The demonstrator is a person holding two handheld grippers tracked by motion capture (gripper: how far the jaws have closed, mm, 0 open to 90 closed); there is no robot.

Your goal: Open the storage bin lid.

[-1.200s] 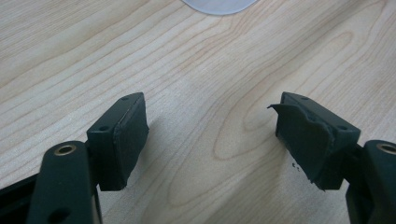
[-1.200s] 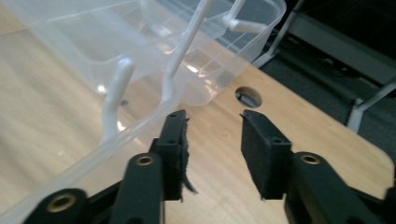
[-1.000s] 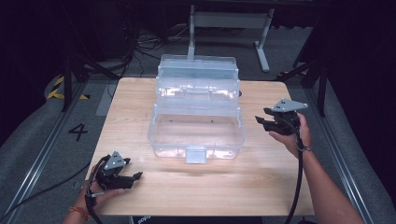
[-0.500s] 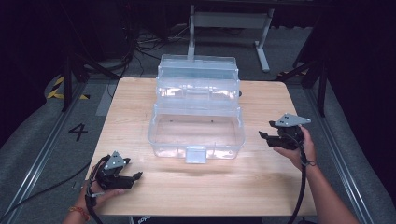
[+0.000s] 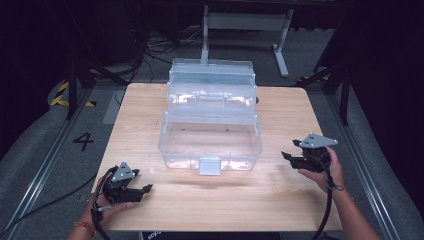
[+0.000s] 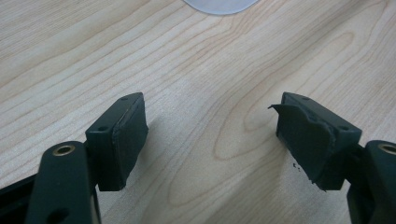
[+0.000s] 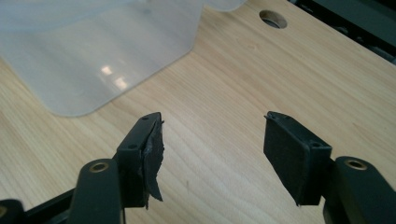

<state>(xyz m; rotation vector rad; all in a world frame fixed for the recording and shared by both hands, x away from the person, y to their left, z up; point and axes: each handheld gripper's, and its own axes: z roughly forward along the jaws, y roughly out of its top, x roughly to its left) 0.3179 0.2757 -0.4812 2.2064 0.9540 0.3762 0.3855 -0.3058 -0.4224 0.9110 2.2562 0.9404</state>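
A: Where are we with the clear plastic box (image 5: 210, 135)?

B: It sits open mid-table, lid tipped back. Both tools hang clear of it, so I'd call this a pause before the approach.

A: And the tongs?

B: Left gripper (image 5: 145, 189) released near the front edge; right gripper (image 5: 286, 156) released beside the box's right wall. Next, probably reach for the lid

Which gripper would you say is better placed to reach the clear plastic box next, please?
Probably the right gripper: it hovers open beside the clear plastic box, jaws pointing towards its right wall. The left gripper, also open, rests low at the table's front edge, farther away.
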